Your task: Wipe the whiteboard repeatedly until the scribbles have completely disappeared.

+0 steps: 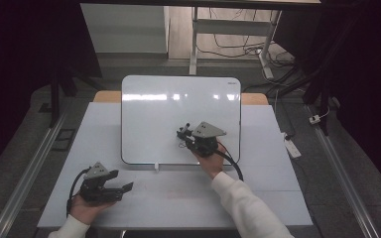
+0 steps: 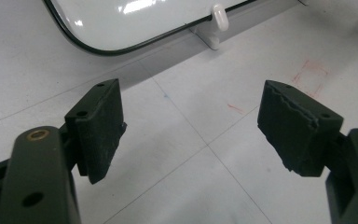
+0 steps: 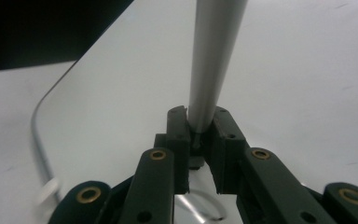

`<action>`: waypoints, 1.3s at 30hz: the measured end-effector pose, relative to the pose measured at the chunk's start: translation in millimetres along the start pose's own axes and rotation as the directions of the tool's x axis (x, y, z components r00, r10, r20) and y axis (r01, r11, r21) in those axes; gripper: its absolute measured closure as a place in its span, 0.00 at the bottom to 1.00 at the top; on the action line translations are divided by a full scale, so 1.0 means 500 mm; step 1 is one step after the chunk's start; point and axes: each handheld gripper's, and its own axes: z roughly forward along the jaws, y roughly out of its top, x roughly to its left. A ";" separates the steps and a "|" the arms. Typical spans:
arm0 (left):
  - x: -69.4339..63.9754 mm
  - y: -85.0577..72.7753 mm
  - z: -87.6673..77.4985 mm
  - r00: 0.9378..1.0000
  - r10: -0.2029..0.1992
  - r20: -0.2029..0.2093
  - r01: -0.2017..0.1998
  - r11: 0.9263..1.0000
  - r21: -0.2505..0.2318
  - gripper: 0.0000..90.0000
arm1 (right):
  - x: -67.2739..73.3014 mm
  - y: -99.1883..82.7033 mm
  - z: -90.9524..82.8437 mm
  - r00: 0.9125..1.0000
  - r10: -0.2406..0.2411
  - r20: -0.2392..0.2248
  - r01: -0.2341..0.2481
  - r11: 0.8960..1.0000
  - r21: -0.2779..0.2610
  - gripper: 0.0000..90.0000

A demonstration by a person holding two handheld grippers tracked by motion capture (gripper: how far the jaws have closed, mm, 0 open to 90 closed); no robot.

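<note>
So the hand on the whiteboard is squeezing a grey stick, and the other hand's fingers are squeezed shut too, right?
Not quite. The right gripper is indeed shut on the grey stick over the whiteboard, but the left gripper is wide open, holding nothing. The left gripper view shows its fingers far apart above the table.

No legible text — whiteboard [image 1: 178, 106] mark unreadable.

A whiteboard [image 1: 178, 116] lies mid-frame on a pale table [image 1: 263, 198]. The right gripper [image 1: 183, 133] sits over the board's lower right, held by a white-sleeved hand [image 1: 211, 162]. At lower left, the left gripper [image 1: 124, 188] rests with jaws apart.
</note>
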 end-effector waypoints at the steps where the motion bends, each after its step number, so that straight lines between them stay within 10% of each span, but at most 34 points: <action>1: 0.000 0.000 0.000 1.000 0.001 0.000 -0.001 1.000 -0.001 0.26 | 0.007 -0.004 0.001 1.000 -0.014 -0.011 0.014 1.000 0.008 0.87; 18: 0.001 0.000 -0.001 1.000 0.002 -0.001 -0.002 1.000 -0.002 0.26 | -0.008 0.002 -0.001 1.000 0.012 0.028 -0.011 1.000 -0.027 0.87; 39: -0.001 0.000 -0.002 1.000 0.003 -0.004 -0.003 1.000 -0.004 0.26 | 0.015 -0.027 -0.017 0.999 -0.023 -0.044 0.025 0.999 0.033 0.88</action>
